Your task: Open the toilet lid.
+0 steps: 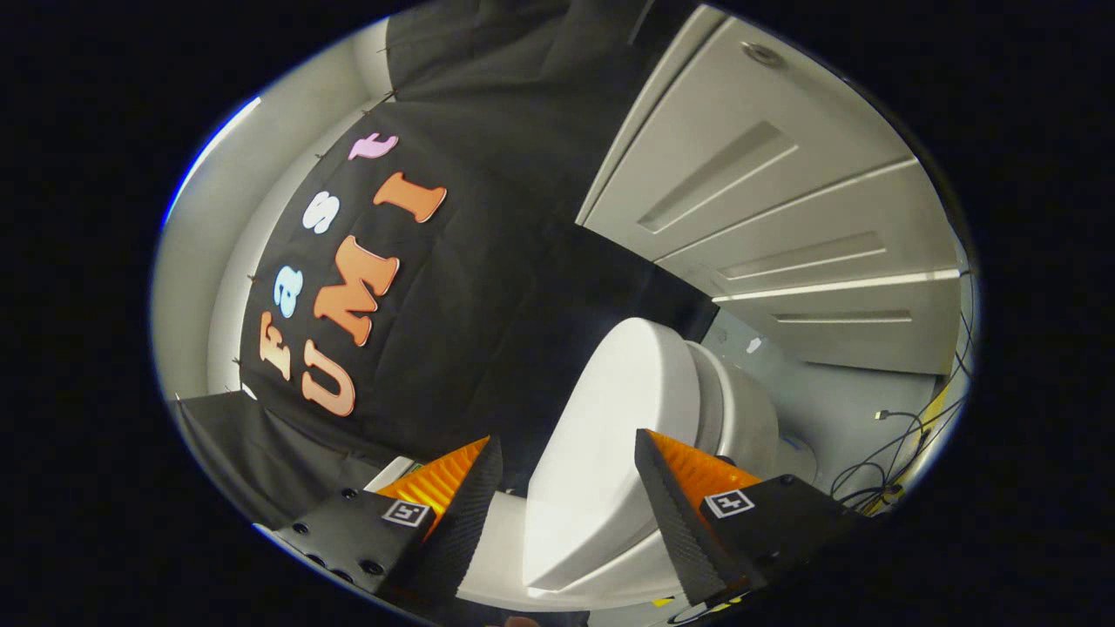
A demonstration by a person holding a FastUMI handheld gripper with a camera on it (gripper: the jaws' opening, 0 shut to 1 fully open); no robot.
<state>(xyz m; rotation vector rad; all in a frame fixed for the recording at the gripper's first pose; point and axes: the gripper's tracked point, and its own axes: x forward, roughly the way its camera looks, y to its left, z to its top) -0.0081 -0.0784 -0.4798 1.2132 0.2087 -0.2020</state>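
Observation:
The view is rolled sideways. A white toilet stands just ahead of the fingers. Its smooth oval lid (610, 435) looks lifted a little off the seat and bowl (745, 418), with a dark seam between them. My gripper (568, 437) is open, and the lid's near part lies in the gap between the two fingers. Neither finger visibly presses on the lid. A white part of the toilet (501, 531) shows low between the fingers, beside the lid.
The booth's black cloth wall (488, 261) hangs behind the toilet. White panelled cabinet fronts (784, 200) stand beyond the bowl. Loose black cables (888, 461) lie on the grey floor next to the toilet's base.

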